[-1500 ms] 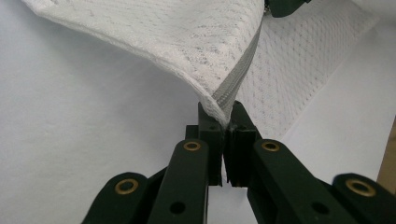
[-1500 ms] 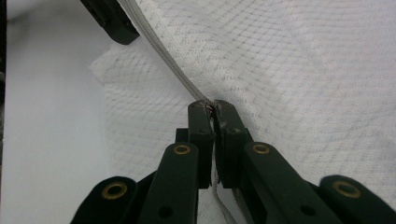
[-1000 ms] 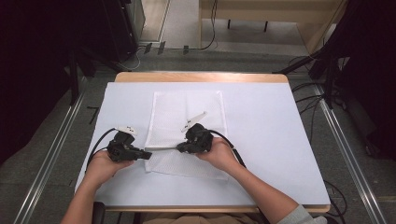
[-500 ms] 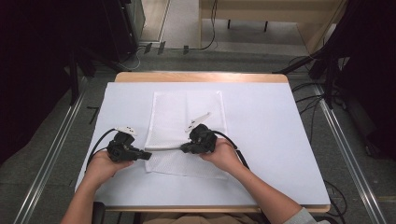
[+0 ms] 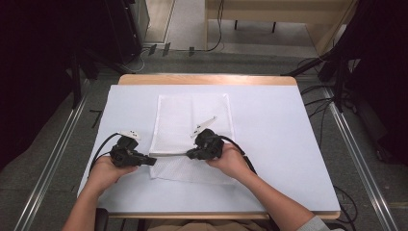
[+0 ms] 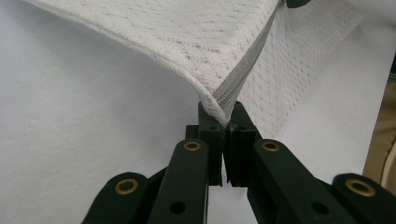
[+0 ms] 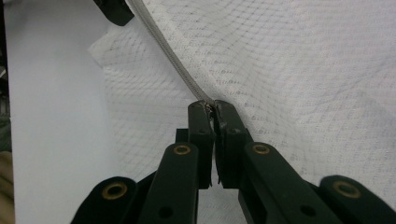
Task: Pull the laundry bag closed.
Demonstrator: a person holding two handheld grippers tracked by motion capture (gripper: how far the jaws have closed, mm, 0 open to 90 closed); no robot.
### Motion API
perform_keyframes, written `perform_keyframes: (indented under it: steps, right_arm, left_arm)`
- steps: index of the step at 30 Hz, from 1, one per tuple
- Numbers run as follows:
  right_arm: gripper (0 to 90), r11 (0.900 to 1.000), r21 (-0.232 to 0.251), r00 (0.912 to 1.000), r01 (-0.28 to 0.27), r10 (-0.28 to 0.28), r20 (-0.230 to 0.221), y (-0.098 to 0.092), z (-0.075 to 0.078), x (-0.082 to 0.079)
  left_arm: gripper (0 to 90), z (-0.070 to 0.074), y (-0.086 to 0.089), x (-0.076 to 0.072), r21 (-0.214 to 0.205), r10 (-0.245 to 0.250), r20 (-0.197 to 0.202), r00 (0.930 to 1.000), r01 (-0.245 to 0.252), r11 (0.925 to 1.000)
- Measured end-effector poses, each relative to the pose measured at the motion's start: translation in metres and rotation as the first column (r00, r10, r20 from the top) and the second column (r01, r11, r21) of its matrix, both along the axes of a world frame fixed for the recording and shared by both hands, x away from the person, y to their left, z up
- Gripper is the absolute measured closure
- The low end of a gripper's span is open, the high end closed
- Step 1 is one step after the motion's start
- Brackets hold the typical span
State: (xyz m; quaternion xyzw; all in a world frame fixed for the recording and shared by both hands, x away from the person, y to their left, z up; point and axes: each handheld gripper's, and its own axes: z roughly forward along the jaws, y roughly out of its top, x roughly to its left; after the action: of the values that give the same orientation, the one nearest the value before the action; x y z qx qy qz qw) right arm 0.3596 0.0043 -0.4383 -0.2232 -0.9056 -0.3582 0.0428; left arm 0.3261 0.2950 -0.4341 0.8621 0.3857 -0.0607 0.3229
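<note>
A white mesh laundry bag (image 5: pixel 191 120) lies flat on the bench (image 5: pixel 279 144), its near end lifted. The left claw (image 5: pixel 151 160) pinches the bag's corner at the end of the grey zipper (image 5: pixel 169 155); the right claw (image 5: pixel 190 154) clamps the zipper further along, probably on its pull. The zipper hangs taut between them. Gripping looks done; sliding it along remains.
</note>
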Motion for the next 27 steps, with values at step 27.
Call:
perform_keyframes:
  steps: [27]
  right_arm:
    - [88.3,0.9986,0.015,0.9987,0.050,-0.050,-0.006,-0.024,-0.005,-0.001]
  left_arm:
    - [87.9,0.000,0.008,-0.002,-0.015,0.014,0.000,0.9999,-0.014,0.9998]
